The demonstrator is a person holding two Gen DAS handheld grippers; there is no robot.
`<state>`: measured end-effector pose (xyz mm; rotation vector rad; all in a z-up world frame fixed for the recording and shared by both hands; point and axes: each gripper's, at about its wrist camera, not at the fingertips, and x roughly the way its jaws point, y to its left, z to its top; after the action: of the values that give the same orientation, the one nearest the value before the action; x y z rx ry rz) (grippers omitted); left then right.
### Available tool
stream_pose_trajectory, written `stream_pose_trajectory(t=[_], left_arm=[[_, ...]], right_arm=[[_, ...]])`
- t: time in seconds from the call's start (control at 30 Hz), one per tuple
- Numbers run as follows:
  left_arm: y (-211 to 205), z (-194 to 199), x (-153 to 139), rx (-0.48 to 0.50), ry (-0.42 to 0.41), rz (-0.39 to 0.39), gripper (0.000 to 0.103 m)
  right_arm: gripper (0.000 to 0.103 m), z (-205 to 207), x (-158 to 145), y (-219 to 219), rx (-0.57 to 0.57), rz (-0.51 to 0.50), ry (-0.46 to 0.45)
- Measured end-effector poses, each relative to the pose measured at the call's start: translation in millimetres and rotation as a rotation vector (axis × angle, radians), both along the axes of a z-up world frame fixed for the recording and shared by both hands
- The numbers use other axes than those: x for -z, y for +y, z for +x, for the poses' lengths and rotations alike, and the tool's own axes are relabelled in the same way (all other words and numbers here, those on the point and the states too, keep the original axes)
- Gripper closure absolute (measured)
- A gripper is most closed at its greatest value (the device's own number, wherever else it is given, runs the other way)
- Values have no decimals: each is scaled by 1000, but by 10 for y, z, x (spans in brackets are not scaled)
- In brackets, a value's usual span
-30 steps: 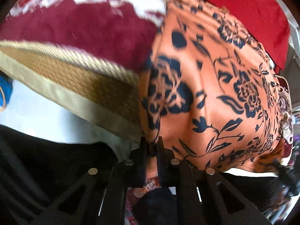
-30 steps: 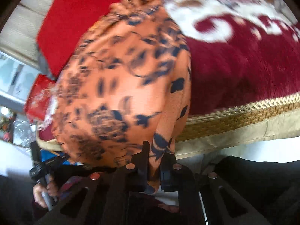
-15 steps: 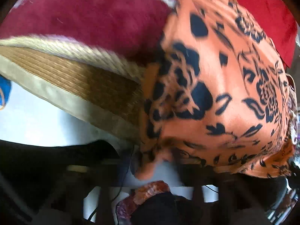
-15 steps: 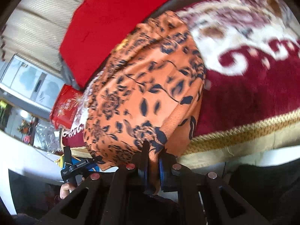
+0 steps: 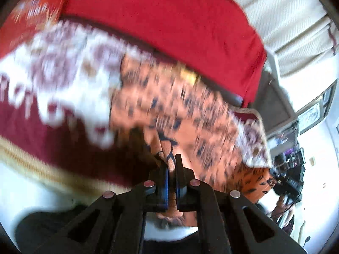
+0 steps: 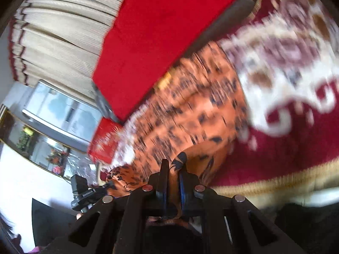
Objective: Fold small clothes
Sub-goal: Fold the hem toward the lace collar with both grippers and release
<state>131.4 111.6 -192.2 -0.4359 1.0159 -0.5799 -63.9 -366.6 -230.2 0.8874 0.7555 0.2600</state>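
Both our hand-held grippers, left [image 5: 172, 166] and right [image 6: 173, 167], stay clamped on the cloth [image 5: 169, 105]. We have lifted it: more cloth now stretches ahead over the blanket [image 5: 53, 80].

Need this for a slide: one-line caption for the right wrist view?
Right claw shut on orange floral garment, lifted over the maroon patterned blanket.

Each wrist view looks forward and downward along its own fingers [image 5: 179, 165], very close to the orange floral cloth [image 5: 190, 114]. The left faces rightward across the maroon blanket [image 5: 53, 139], the right leftward; both share cloth, blanket and red cover [image 6: 161, 33].
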Motion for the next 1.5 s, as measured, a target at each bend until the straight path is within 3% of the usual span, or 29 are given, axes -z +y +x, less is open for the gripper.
stream_pose_trajectory(t=[0.13,0.3,0.4,0.53,0.67,0.73,0.77,0.8,0.9,1.03,1.07,1.1,1.17,1.27,1.33,1.5], left_arm=[[39,647,-164,-57,-33,10,98],[-79,1501,16,-151,17,-15,98],[-216,1972,226,-218,50,-34,98],[-394,2401,580,-276,77,11,98],[-442,2540,857,-315,92,-5,98],[-435,2586,877,-320,101,-18,98],[-409,2578,832,-330,86,-40,96],[-378,2550,769,-337,63,-70,95],[-328,2437,600,-351,-21,-133,89],[-414,2280,464,-369,-130,-38,88],[-451,2264,443,-356,-145,-7,82],[-480,2264,449,-345,-144,20,78],[-455,2242,491,-363,-126,33,59],[-220,2161,449,-464,-148,-37,40],[-83,2084,375,-511,-184,-87,37],[-103,2093,320,-470,-191,-46,34]], right_arm=[[94,448,-275,-202,41,-22,-70],[94,1235,-331,-592,134,4,-89],[94,1762,-186,-863,222,30,-70],[94,2367,262,-1196,312,131,-42],[89,2689,762,-1380,378,266,-6],[72,2746,893,-1438,406,334,46],[49,2758,898,-1448,413,343,43],[30,2740,846,-1441,431,326,15],[29,2692,495,-1264,428,168,-77],[31,2834,96,-669,225,-40,-120],[32,2890,70,-470,154,-73,-113],[35,2940,67,-233,88,-107,-100],[42,3019,86,246,-46,-175,-86],[51,3117,124,901,-215,-294,-71],[52,3160,149,1231,-281,-370,-69],[54,3629,387,1736,-339,-494,13]])
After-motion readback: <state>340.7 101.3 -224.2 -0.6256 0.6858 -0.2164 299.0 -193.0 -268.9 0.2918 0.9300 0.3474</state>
